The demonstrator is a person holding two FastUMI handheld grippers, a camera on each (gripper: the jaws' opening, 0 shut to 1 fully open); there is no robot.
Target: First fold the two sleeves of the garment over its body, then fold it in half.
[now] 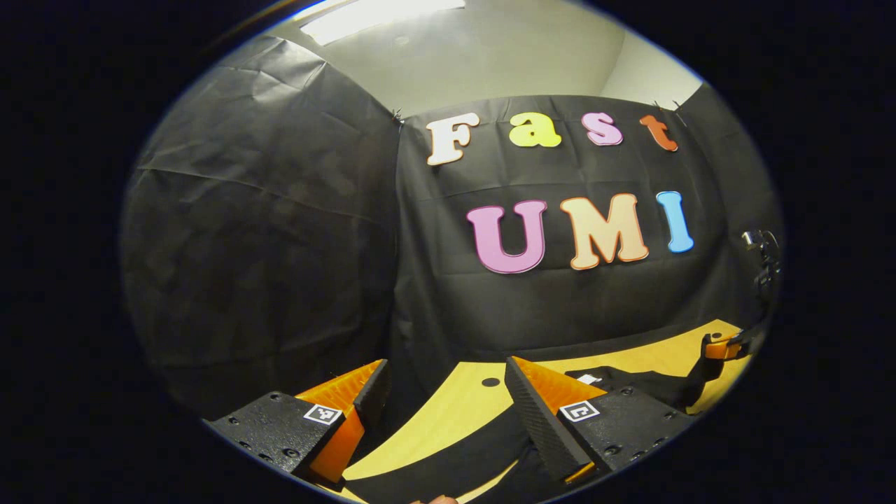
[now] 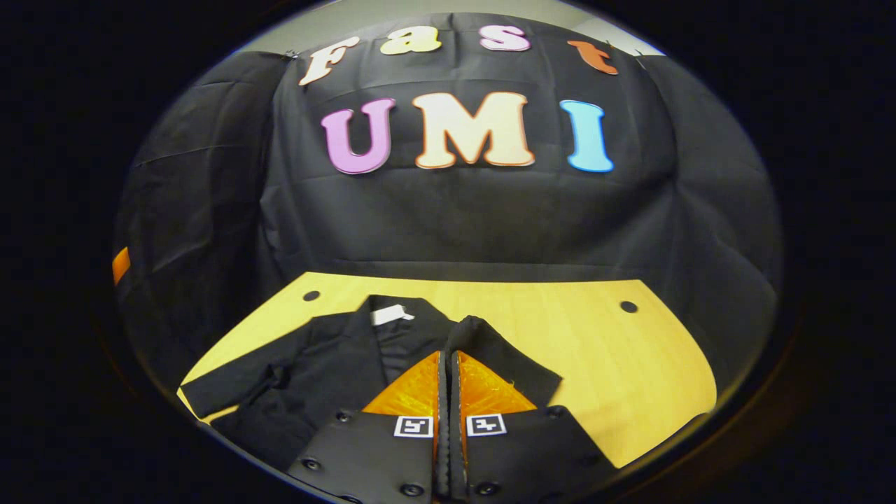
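plainly the biggest risk lies with the right tongs (image 2: 446, 364): the fingers are pressed together with barely a slit between them, right at the edge of the black garment (image 2: 315, 371), and the right gripper view cannot settle whether cloth is truly pinched there. if only a thin lip of fabric is caught, any lift could let it slip out and the sleeve (image 2: 507, 367) would drop back crumpled instead of lying flat over the body. a second risk is dragging: the garment lies loose on the smooth tabletop (image 2: 616, 350), so a sideways pull might slide the whole piece rather than fold it.

the garment lies spread on the near part of the tabletop, collar and white tag (image 2: 390, 314) toward the back wall, one sleeve reaching off to the left of the right gripper view, the other lying just beside the shut tips.

the left tongs (image 1: 448, 392) are wide open and hold nothing, raised and aimed almost level at the booth wall, with a dark strip of the garment (image 1: 448, 455) passing under them. far off in the left gripper view the other gripper (image 1: 714, 357) dips to the cloth.
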